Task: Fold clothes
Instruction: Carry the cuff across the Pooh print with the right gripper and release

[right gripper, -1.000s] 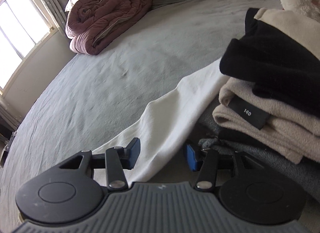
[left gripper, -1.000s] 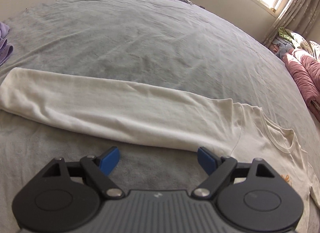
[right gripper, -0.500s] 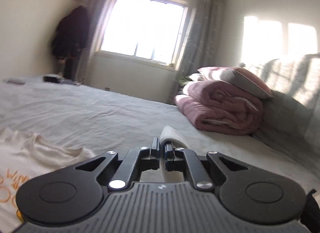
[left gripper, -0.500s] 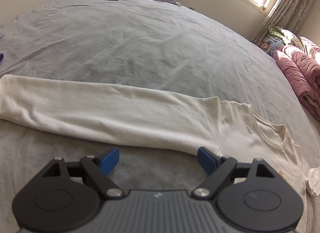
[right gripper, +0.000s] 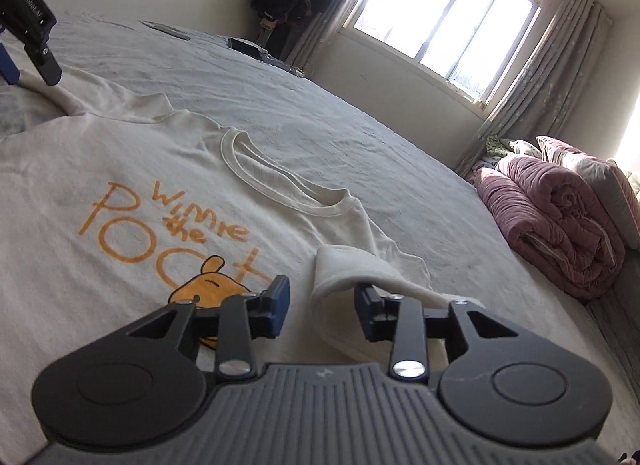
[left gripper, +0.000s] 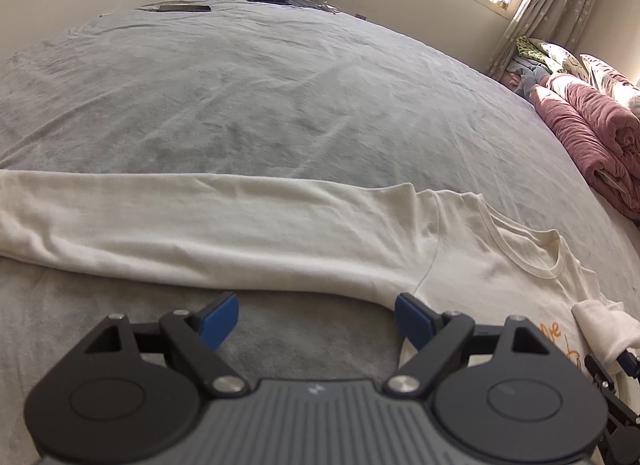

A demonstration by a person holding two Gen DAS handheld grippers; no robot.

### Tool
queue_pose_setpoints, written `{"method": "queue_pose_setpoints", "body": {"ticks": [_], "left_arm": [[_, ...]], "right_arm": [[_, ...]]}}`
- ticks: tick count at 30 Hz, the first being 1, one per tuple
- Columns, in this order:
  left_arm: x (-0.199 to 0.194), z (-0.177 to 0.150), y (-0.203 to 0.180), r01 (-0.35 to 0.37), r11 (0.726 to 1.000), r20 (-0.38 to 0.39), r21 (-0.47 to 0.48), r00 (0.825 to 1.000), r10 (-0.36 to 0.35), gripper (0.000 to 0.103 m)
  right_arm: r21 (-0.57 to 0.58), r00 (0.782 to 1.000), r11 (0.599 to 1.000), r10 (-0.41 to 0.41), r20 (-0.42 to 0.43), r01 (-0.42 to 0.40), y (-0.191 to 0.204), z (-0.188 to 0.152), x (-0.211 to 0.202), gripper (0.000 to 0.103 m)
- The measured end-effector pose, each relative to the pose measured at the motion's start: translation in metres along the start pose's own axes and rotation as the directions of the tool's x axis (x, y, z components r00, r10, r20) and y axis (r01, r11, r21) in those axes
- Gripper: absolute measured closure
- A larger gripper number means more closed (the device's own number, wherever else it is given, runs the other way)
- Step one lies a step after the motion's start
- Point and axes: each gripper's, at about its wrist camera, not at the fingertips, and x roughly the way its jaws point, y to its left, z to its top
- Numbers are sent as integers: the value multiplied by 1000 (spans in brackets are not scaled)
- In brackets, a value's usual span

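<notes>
folded across the chest now, the right sleeve [right gripper: 360, 277] lies on the cream shirt [right gripper: 120, 169] beside its print — half a second ago my right gripper [right gripper: 322, 305] pinched it; its jaws now stand spread, sleeve released. shirt flat on the grey bed [left gripper: 280, 97]. left sleeve [left gripper: 180, 221] stays stretched out; my left gripper [left gripper: 316, 315] hovers low before it, jaws wide, empty — likely next.

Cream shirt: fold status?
Done: cream shirt lies face up on the bed, right sleeve folded onto the chest. In hand: nothing; right gripper open beside that cuff, left gripper open. Left: outstretched left sleeve, body folds.
</notes>
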Motion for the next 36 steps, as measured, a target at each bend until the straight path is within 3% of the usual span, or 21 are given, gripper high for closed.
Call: {"method": "queue_pose_setpoints", "body": {"ticks": [5,7,12,18,21,22,24,25,28,29,32,34,36], "left_arm": [[-1,-2,-4,-2,1000,5,19,1000,2,17],[-1,-4,-7,3,999,7,33,1000,-3,17],[-2,-10,-18,30,996,14,79,999,-31,17],[-6,-15,-27,67,990,24,121,997,-70,17],[-8,-16,-31,88,987,30,136,995,-93,17],[-9,-17,-33,92,985,33,143,995,-98,17],[-10,-19,-36,99,982,39,160,994,-106,17],[-11,-20,-38,101,981,40,167,993,-109,17],[-11,-22,-42,110,978,37,180,992,-118,17],[-11,-22,-42,113,976,36,184,992,-122,17],[-12,-23,-44,122,973,39,195,991,-132,17],[-12,-23,-44,122,973,40,196,990,-132,17],[-13,-23,-44,122,973,40,197,990,-132,17]], "right_arm": [[156,998,986,63,24,-66,-10,5,1,61],[134,996,988,77,49,-83,-4,6,0,61],[-66,991,994,98,86,-92,37,5,-5,61],[-245,986,965,122,117,-90,65,3,-16,61],[-438,980,899,74,185,15,86,-7,-24,61],[-542,969,835,47,243,95,98,-16,-27,61],[-707,925,655,32,378,266,122,-37,-34,59],[-722,922,631,28,386,283,127,-36,-36,59],[-612,956,782,78,282,117,115,-12,-42,56],[-527,969,850,112,221,22,103,-1,-41,56],[-253,973,955,194,128,-157,68,23,-35,56],[-15,957,963,271,108,-271,38,37,-30,56],[234,937,908,329,118,-348,5,44,-20,56]]}}
